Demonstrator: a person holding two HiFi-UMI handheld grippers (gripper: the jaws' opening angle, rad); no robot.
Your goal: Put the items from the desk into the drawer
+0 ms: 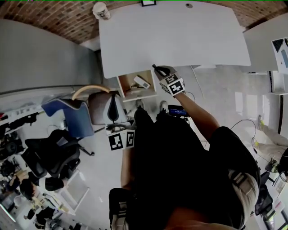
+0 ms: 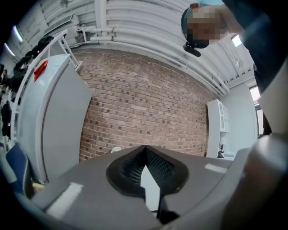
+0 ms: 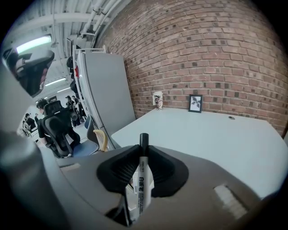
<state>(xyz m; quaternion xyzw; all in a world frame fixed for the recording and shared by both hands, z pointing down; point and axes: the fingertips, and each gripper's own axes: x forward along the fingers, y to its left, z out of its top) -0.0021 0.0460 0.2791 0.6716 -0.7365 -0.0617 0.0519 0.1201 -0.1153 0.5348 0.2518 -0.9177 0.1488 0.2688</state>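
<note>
My right gripper (image 1: pixel 163 72) is shut on a white marker pen with a black cap (image 3: pixel 141 173), which stands upright between the jaws. In the head view it hovers at the near edge of the white desk (image 1: pixel 180 36), just right of the open wooden drawer (image 1: pixel 128 94). A small white item (image 1: pixel 141 82) lies in that drawer. The left gripper (image 1: pixel 112 99) is held low near my body, left of the drawer. Its jaws (image 2: pixel 145 148) meet at the tips with nothing between them and point level at the brick wall.
A paper cup (image 1: pixel 101 11) and a small picture frame (image 3: pixel 195 103) stand at the desk's far edge. A grey cabinet (image 1: pixel 40 58) stands left of the desk. A blue chair (image 1: pixel 74 117) and a black office chair (image 1: pixel 49 152) stand at the left.
</note>
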